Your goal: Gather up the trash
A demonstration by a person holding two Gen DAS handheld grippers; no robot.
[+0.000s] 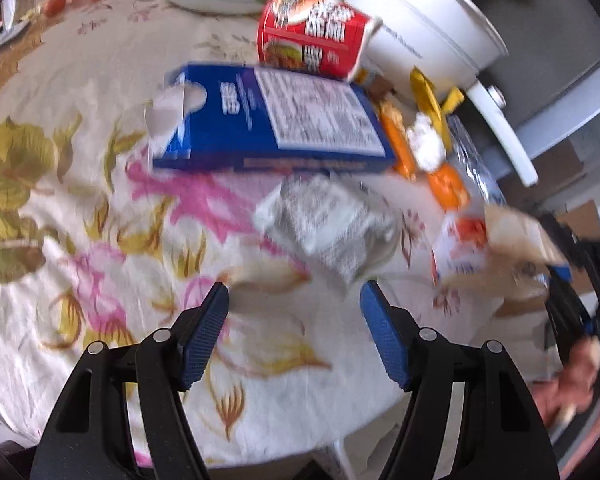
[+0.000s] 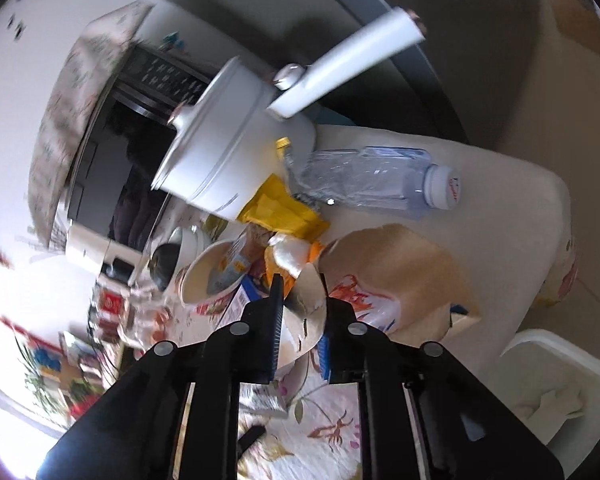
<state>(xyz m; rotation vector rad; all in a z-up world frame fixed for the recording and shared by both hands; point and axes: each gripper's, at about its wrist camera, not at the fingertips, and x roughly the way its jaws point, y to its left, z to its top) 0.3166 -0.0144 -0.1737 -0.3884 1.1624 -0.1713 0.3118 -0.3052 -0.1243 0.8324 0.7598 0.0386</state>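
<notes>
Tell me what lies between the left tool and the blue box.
In the left wrist view, a crumpled silver wrapper lies on the floral tablecloth between the open left tool and the blue box.

- My right gripper has its jaws closed on the torn flap of a brown-and-white paper carton.
- Just past the carton, a clear plastic bottle with a white cap lies on its side on the floral tablecloth.
- A white pot with a long handle sits behind, with a yellow wrapper against its base.
- An open noodle cup lies left of my fingers.
- A white bin shows at lower right.
</notes>
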